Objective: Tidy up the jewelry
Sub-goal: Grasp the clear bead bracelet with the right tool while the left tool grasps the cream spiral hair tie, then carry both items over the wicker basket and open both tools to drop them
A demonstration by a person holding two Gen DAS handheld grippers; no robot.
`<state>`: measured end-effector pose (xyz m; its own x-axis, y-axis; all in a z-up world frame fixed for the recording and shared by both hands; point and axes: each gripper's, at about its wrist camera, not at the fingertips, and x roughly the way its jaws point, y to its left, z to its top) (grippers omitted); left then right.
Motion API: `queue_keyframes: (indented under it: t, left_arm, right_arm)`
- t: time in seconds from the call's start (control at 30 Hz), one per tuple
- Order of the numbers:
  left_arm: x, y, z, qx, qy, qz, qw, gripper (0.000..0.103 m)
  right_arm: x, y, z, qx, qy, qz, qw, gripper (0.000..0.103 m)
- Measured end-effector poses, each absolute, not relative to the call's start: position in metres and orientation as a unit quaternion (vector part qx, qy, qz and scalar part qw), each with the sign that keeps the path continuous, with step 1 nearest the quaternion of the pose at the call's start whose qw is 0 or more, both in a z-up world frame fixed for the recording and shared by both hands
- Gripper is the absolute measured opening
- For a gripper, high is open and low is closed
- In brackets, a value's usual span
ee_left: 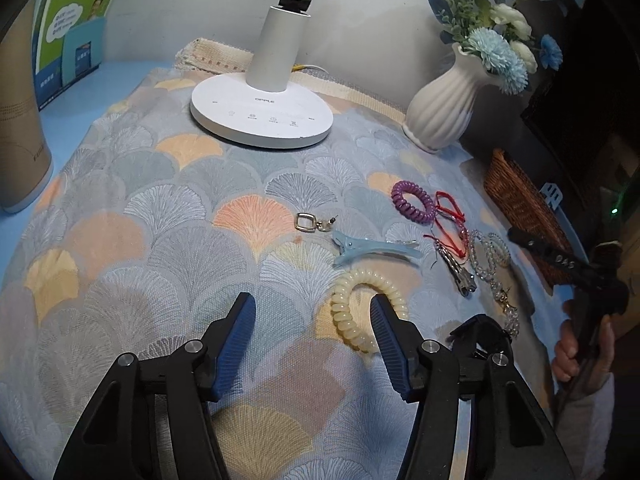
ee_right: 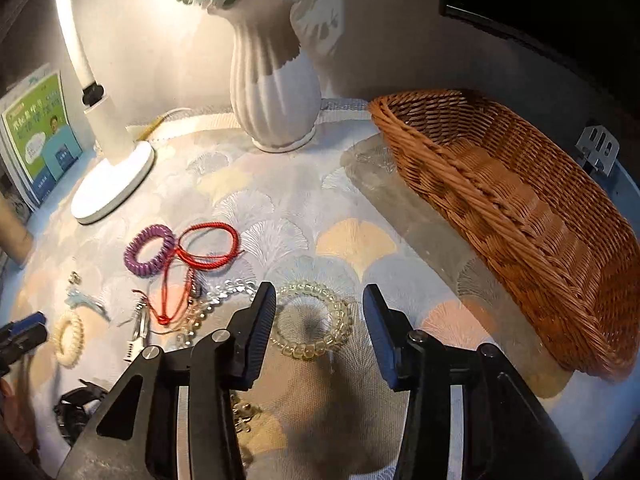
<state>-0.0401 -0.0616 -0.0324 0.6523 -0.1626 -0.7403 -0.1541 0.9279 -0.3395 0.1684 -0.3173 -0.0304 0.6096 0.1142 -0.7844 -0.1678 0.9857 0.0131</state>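
Item count as I read it from both wrist views. Spiral hair ties: two, one cream [ee_left: 362,312] by my left gripper's right finger, one purple [ee_left: 413,199] further ahead. Clear bead bracelets: I count two, one [ee_right: 312,325] between my right fingers, one [ee_right: 224,294] left of them. Red cord [ee_right: 200,256]: one. Blue hair clip [ee_left: 372,249]: one. Gold earring [ee_left: 312,223]: one. Metal clip [ee_left: 456,268]: one. Wicker basket [ee_right: 520,216]: one. Vase [ee_right: 272,92]: one. Lamp [ee_left: 262,114]: one.
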Motion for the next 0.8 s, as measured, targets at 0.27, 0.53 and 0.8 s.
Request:
queue_keyframes:
  t: [0.27, 0.53, 0.8]
  left_arm:
    - [-0.025, -0.103, -0.038, -0.084, 0.447, 0.038, 0.89, 0.058]
    - [-0.018, -0.124, -0.038, -0.006, 0.448, 0.049, 0.893, 0.01]
    - [-0.039, -0.12, -0.016, -0.073, 0.414, -0.025, 0.907, 0.01]
  right_arm:
    - [0.171, -0.311, -0.037, -0.056, 0.442, 0.069, 0.893, 0.049]
    - [0.164, -0.296, -0.042, -0.093, 0.442, 0.092, 0.888, 0.012]
    - [0.152, -0.315, -0.023, -0.024, 0.406, 0.147, 0.902, 0.011]
